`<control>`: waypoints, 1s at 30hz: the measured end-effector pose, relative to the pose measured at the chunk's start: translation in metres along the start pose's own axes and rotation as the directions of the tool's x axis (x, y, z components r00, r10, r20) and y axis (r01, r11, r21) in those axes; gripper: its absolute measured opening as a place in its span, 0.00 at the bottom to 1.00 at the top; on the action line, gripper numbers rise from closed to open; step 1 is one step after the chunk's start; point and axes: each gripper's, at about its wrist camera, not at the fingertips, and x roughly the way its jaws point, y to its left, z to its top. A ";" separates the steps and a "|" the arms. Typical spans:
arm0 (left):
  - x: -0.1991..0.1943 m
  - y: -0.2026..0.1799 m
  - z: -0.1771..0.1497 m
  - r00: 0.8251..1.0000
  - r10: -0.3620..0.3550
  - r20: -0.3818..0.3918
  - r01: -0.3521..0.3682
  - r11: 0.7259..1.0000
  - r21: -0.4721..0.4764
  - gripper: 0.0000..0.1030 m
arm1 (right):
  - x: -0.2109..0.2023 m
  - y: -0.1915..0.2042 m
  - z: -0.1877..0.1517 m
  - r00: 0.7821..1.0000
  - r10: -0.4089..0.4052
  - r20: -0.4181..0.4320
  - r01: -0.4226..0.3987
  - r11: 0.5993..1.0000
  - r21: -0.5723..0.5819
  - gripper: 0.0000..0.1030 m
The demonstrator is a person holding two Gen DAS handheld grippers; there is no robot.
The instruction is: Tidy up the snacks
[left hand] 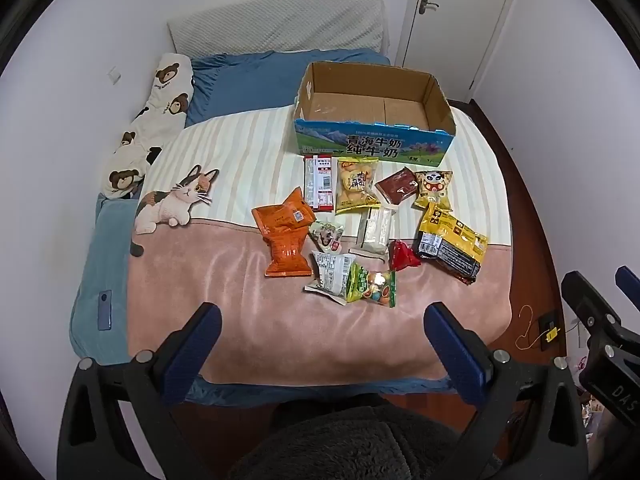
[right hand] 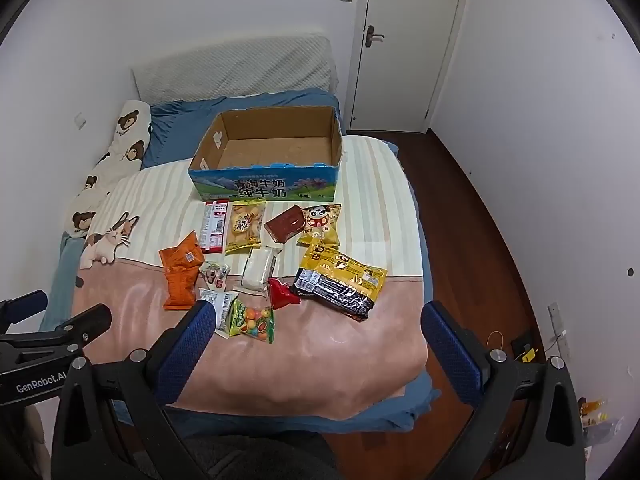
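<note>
An open, empty cardboard milk box (left hand: pixel 372 120) (right hand: pixel 266 160) stands on the bed. In front of it lie several snack packets: an orange bag (left hand: pixel 285 236) (right hand: pixel 181 276), a yellow bun pack (left hand: pixel 356 186) (right hand: pixel 244 226), a black-and-yellow bag (left hand: pixel 452 242) (right hand: pixel 340 282), a red packet (left hand: pixel 403 255) (right hand: pixel 282 294) and a green candy bag (left hand: pixel 372 284) (right hand: pixel 252 320). My left gripper (left hand: pixel 322 332) is open and empty, above the bed's near edge. My right gripper (right hand: pixel 316 332) is open and empty, to its right, short of the snacks.
A bear-print pillow (left hand: pixel 152 120) and a blue phone (left hand: pixel 105 310) lie at the bed's left side. A padded headboard (left hand: pixel 280 24) and a white door (right hand: pixel 404 40) stand behind. Dark wood floor (right hand: pixel 472 240) runs along the right of the bed.
</note>
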 end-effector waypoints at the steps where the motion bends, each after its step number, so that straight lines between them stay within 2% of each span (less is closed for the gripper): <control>1: 0.000 0.000 0.000 1.000 0.001 -0.001 -0.001 1.000 0.001 1.00 | -0.001 0.001 0.000 1.000 -0.010 0.005 0.010 1.000 -0.008 1.00; 14: 0.000 -0.006 0.011 1.000 0.003 -0.014 -0.003 1.000 0.006 1.00 | 0.002 0.009 0.002 1.000 0.008 -0.004 -0.008 1.000 0.000 1.00; 20: -0.006 0.004 -0.005 1.000 -0.009 0.008 0.009 1.000 -0.002 1.00 | -0.002 0.006 -0.003 1.000 0.026 -0.008 -0.026 1.000 0.001 1.00; 30: -0.009 0.006 -0.009 1.000 -0.005 0.013 0.005 1.000 -0.001 1.00 | -0.004 0.007 -0.005 0.999 0.033 -0.002 -0.033 0.999 0.007 1.00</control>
